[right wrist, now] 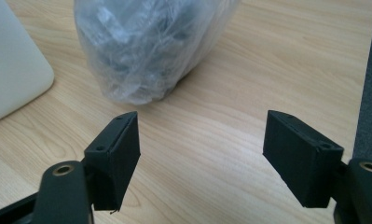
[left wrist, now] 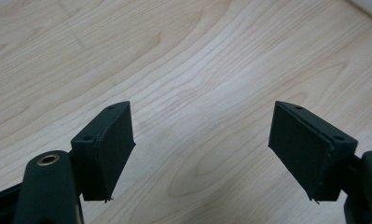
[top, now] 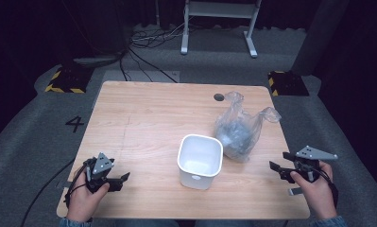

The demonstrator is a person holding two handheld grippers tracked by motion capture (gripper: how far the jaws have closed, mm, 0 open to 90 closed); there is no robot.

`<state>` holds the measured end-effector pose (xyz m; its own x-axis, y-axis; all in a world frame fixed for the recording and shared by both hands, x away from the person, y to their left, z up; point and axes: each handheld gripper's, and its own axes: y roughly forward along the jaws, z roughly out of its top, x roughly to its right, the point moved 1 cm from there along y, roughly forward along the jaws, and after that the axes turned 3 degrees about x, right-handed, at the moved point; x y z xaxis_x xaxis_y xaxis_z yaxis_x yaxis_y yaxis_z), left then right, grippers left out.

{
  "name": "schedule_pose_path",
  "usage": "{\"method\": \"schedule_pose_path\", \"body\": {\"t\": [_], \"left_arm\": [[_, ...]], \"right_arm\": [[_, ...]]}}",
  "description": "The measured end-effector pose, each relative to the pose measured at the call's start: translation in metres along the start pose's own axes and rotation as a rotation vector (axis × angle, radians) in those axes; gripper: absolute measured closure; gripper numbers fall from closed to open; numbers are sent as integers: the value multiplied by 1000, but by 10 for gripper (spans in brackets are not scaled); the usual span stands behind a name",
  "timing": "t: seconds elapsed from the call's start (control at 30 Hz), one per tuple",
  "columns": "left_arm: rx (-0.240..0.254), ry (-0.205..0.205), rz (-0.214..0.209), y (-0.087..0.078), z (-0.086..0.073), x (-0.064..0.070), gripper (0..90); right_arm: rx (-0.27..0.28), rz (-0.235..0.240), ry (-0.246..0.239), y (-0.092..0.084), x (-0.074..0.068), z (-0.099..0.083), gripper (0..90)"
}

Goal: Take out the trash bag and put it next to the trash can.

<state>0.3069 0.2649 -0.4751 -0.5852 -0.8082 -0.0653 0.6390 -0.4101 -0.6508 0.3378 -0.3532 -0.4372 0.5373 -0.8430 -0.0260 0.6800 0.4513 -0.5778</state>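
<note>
White tub (top: 200, 161) empty; plastic bag (top: 238, 132) holds dark items; both grippers agape.

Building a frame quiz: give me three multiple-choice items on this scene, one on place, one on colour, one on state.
1. Where is the bag relative to the bin?
A. inside it
B. beside it, toward the right gripper
C. by the left gripper

2. What colour is the bin?
A. white
B. blue
C. black

3. How do the right gripper's jaws stand?
A. shut on the bag
B. shut, empty
C. open, empty

Key: 1 B, the high view shows the bag on the table next to the bin. 2 A, its walls and inside are white. 3 C, the right gripper view shows bare wood between the jaws, the bag ahead of them.
</note>
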Motion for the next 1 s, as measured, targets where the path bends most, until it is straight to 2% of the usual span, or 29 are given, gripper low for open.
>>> {"method": "schedule_pose_path", "body": {"t": [0.23,0.37,0.47,0.57,0.67,0.8,1.0], "left_arm": [[-41,-32,1,0,-15,-11,202],[-76,-66,-12,3,-26,-16,211],[-78,-87,-20,4,-32,-19,211],[-83,-102,-24,6,-38,-22,206],[-56,-91,-21,7,-41,-24,191],[-13,-101,-6,9,-45,-26,158],[-17,-102,-7,9,-45,-27,151]], "right_arm": [[-28,-5,26,7,2,-23,264],[-40,-10,22,13,2,-35,260],[-44,-12,29,16,3,-42,255],[-47,-24,11,20,4,-47,245],[-55,-36,7,25,4,-52,231],[-70,-45,-1,32,4,-59,215],[-85,-35,-20,40,2,-63,175]]}}
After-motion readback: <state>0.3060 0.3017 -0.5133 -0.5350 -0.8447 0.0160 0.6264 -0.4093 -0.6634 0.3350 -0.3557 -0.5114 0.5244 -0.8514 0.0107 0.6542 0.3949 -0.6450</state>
